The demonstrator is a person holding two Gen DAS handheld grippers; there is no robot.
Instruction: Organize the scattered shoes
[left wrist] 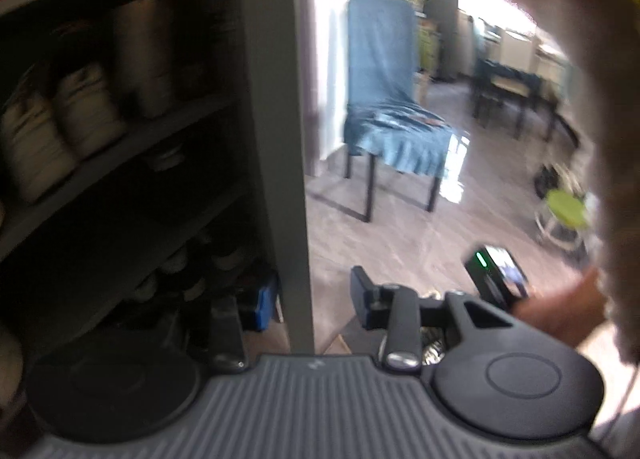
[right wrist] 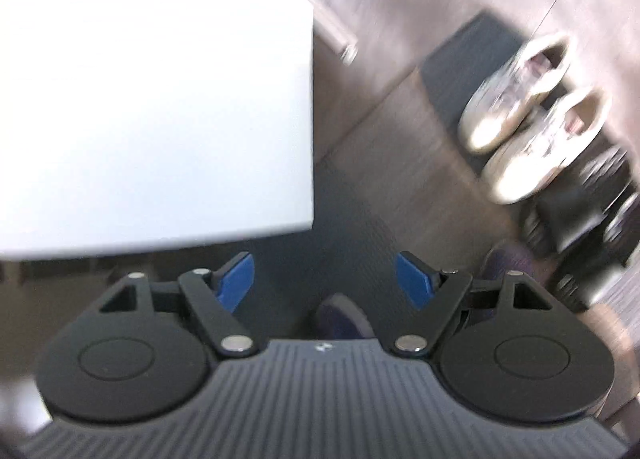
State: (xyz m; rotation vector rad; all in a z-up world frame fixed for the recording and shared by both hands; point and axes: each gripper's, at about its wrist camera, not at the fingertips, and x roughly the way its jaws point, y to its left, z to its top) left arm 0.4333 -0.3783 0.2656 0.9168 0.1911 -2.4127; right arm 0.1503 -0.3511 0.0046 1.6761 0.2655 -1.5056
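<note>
Grey shelving [left wrist: 132, 147] fills the left of the left wrist view, a shoe cupboard whose middle shelf holds blurred pale shoes [left wrist: 60, 119] standing side by side; lower shelves hold darker pairs, too dim to tell apart. The left gripper [left wrist: 294, 299] is spread wide and empty, one finger in front of the shelves, the other past the cupboard's side panel. Beyond it stands a blue-covered chair [left wrist: 384, 99]. The right gripper [right wrist: 326, 279] points at the floor, blue pads apart, holding nothing. A pair of white sneakers [right wrist: 532, 115] lies side by side on a dark mat [right wrist: 460, 55], black shoes [right wrist: 580, 227] just beside them.
</note>
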